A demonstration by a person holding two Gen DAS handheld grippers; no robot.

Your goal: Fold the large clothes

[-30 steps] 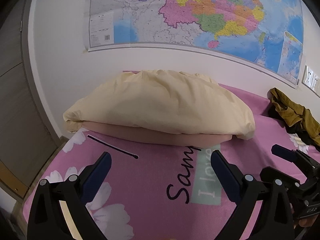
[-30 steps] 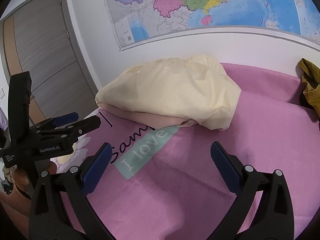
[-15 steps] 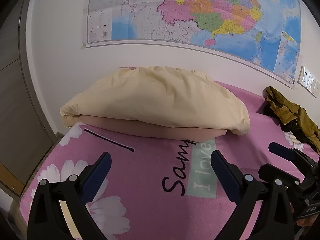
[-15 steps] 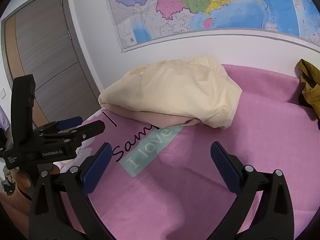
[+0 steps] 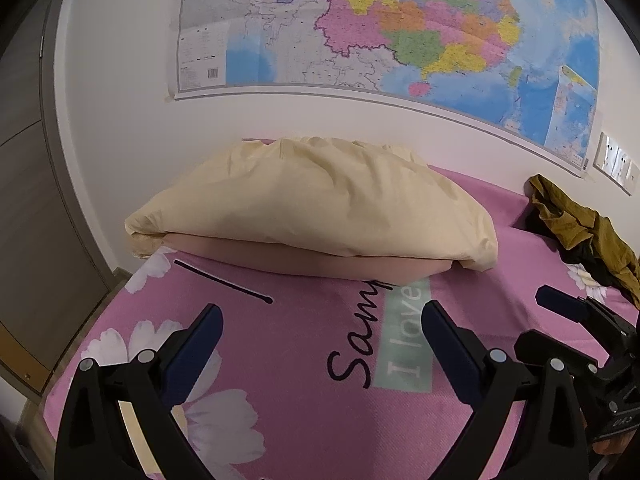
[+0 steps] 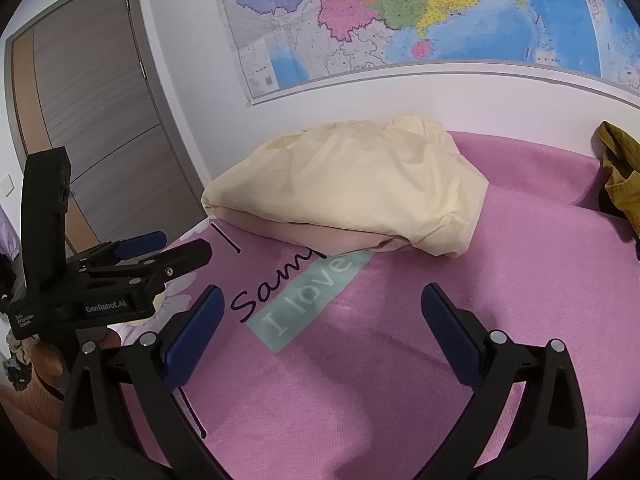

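**Olive garment waits, unfolded**

The bed [image 5: 304, 364] carries a pillow [image 5: 320, 204]. The garment [image 5: 576, 224] lies crumpled at the far right by the wall. It looks soft, light and limp; pinch an edge. Left gripper [image 5: 320, 344] and right gripper [image 6: 320, 320] gape, empty.

Cream pillow [image 5: 312, 200], pink flowered bedspread [image 5: 304, 380], olive garment [image 5: 580, 220], multicoloured map [image 5: 400, 28].

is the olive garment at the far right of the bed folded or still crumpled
Crumpled. The olive garment lies in an uneven, wrinkled heap on the pink bedspread, with no flat layers or straight edges; neither gripper touches it.
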